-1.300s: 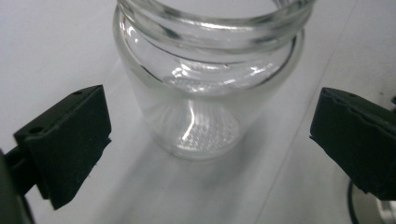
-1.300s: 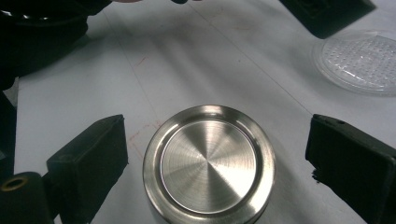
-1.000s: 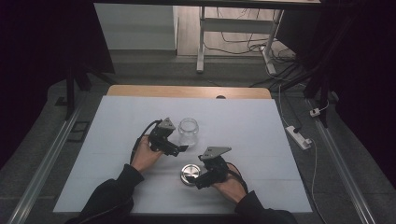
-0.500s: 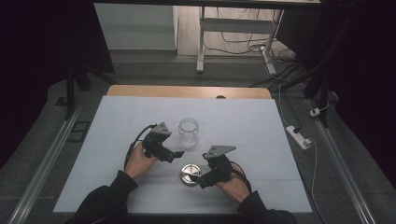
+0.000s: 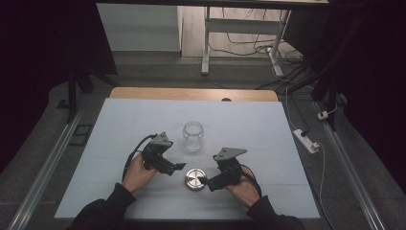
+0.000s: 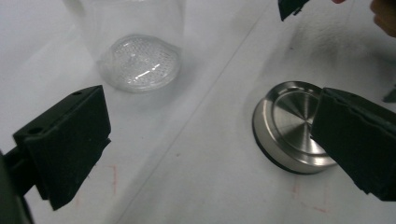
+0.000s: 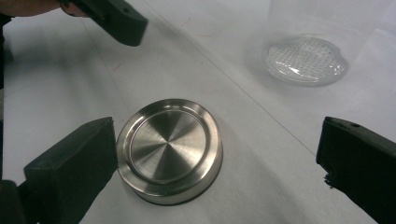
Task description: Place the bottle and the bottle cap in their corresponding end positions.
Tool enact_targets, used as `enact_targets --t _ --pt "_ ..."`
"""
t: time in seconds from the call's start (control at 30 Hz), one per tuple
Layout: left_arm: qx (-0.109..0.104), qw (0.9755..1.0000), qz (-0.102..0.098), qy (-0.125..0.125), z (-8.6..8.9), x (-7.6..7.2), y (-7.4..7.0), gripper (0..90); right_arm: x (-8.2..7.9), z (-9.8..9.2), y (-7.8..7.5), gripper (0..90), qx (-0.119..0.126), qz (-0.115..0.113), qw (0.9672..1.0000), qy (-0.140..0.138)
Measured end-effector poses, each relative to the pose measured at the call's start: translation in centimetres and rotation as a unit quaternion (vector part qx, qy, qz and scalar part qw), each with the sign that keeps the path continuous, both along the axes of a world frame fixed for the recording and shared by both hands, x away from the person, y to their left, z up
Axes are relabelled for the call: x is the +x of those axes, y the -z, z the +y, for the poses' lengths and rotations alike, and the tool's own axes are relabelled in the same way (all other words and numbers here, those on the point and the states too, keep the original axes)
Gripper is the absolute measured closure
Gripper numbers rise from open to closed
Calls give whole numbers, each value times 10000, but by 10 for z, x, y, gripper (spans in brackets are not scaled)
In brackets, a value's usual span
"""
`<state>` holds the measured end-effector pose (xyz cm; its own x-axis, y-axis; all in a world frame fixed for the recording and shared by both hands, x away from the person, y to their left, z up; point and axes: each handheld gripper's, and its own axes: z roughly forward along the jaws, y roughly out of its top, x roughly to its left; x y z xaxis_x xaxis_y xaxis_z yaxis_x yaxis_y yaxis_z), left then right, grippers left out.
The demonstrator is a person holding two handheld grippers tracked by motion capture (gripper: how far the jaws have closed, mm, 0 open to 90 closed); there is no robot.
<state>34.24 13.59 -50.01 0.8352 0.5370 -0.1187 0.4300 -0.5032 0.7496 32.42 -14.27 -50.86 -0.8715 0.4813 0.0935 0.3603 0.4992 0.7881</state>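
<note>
A steel lid (image 5: 194, 179) lies flat on the white worktop (image 5: 119, 120), low in the middle of the high view, with an open glass jar (image 5: 193, 136) standing upright just above it in the frame, near but apart. The left tool (image 5: 178, 166) sits just left of the lid, and the right tool (image 5: 203, 181) just right of it. Both tools are spread wide and hold nothing.

In the right gripper view the lid (image 7: 170, 150) lies at the lower centre, close beside the left-hand jaw, with the jar base (image 7: 306, 59) at the upper right. In the left gripper view the lid (image 6: 292, 126) is at the right, partly behind a jaw, and the jar (image 6: 139, 67) at the upper left.

The step in hand looks like picking up the lid with the right tool. To do it well, centre the lid between the 2 jaws, lower them to the worktop so they meet the rim on opposite sides, and close squarely; the polished, shallow rim may slip. The left tool could steady the jar.
</note>
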Motion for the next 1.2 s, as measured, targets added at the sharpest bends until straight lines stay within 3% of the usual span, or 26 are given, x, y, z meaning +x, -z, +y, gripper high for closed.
enact_targets --t 0.17,0.47,1.2 --pt "-131 9999 30 -6 4 -8 -3 0 0 -4 -2 0 -12 -4 10000 22" --pt "-168 9998 54 -76 15 -22 -5 0 -1 -11 -3 0 -74 -6 10000 45" --pt "-254 9983 35 -520 53 -59 -6 0 -8 -34 -10 0 -181 -127 9995 237"
